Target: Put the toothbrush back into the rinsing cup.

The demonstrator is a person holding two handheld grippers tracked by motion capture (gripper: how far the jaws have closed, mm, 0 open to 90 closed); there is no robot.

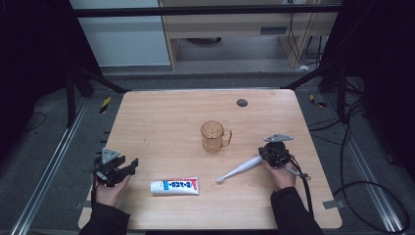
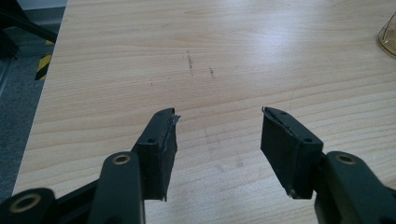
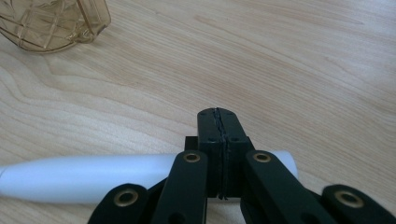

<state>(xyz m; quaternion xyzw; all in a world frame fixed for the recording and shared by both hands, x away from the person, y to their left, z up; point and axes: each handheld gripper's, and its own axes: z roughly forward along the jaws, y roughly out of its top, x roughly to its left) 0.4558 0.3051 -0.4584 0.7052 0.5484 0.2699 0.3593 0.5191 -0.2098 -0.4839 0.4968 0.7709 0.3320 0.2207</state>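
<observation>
An electric toothbrush (image 1: 240, 170), white, lies at an angle on the wooden table (image 1: 161, 122), its head pointing to the near left. Its thick end (image 3: 84, 177) runs under my right gripper (image 1: 270, 148) (image 3: 218, 112), whose jaws are shut pad to pad with nothing between them. An amber plastic mug (image 1: 214, 136) (image 3: 51, 23) stands upright at the table's middle, handle to the right. A white, blue and red toothpaste tube (image 1: 174, 186) lies flat near the front edge. At the front left my left gripper (image 1: 131, 166) (image 2: 218, 116) is open over bare wood.
A small dark round disc (image 1: 242, 103) sits in the tabletop near the far edge. The mug's rim (image 2: 388, 37) shows at the far right of the left gripper view. Metal rails, cables and dark frame posts surround the table.
</observation>
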